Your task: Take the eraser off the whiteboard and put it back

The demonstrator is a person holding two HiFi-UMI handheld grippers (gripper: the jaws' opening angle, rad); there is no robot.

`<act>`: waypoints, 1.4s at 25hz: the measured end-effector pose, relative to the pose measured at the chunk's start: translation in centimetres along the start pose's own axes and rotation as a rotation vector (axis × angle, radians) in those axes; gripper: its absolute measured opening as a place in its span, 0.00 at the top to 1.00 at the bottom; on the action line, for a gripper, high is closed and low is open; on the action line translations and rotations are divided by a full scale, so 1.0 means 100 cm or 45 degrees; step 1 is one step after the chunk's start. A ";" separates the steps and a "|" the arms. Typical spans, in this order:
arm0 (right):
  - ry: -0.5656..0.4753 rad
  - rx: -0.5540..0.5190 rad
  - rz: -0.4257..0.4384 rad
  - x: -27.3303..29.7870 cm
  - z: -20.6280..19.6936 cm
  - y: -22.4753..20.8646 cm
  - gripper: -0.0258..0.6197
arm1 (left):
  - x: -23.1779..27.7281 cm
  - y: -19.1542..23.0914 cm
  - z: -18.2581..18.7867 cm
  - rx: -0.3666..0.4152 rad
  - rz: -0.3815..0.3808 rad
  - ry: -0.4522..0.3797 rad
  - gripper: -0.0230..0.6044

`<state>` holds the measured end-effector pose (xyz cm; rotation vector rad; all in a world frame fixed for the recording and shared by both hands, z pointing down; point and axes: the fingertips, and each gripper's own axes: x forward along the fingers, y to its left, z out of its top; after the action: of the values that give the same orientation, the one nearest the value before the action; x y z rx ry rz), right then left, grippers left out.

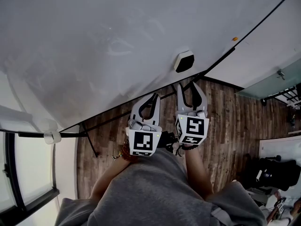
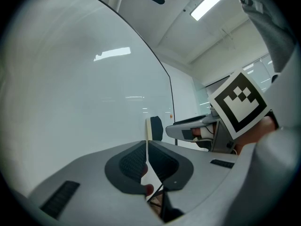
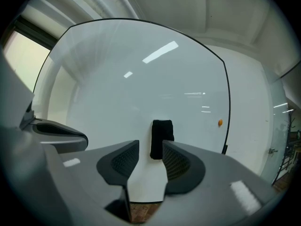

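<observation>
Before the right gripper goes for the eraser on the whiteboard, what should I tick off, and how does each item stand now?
1. Eraser stuck on the whiteboard: ok.
2. Right gripper jaws apart, nothing between them: ok.
3. Eraser lined up with that gap: ok, slightly right of centre.
4. Jaws around the eraser: not ok, it lies ahead of them.
5. Left gripper shut, empty, off to the side: ok.
6. Gap wide enough for the eraser: cannot tell.
</observation>
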<state>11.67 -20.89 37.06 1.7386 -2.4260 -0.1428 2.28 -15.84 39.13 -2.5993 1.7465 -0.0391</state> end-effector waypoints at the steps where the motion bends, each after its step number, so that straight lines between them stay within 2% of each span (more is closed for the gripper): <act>1: -0.001 0.000 -0.003 -0.002 0.000 0.001 0.71 | -0.002 0.000 0.000 0.001 -0.002 0.000 0.95; 24: -0.034 -0.008 -0.030 -0.055 0.014 0.041 0.71 | -0.064 0.001 0.010 0.004 -0.033 -0.017 0.95; 29: -0.040 -0.011 -0.046 -0.065 0.016 0.050 0.75 | -0.079 0.003 0.009 0.010 -0.029 -0.012 0.95; 35: -0.068 -0.018 -0.063 -0.079 0.023 0.059 0.87 | -0.095 0.003 0.012 0.007 -0.028 -0.017 0.95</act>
<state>8.26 -11.55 35.27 1.8124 -2.4134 -0.2152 -1.55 -7.11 37.78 -2.6084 1.7115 -0.0268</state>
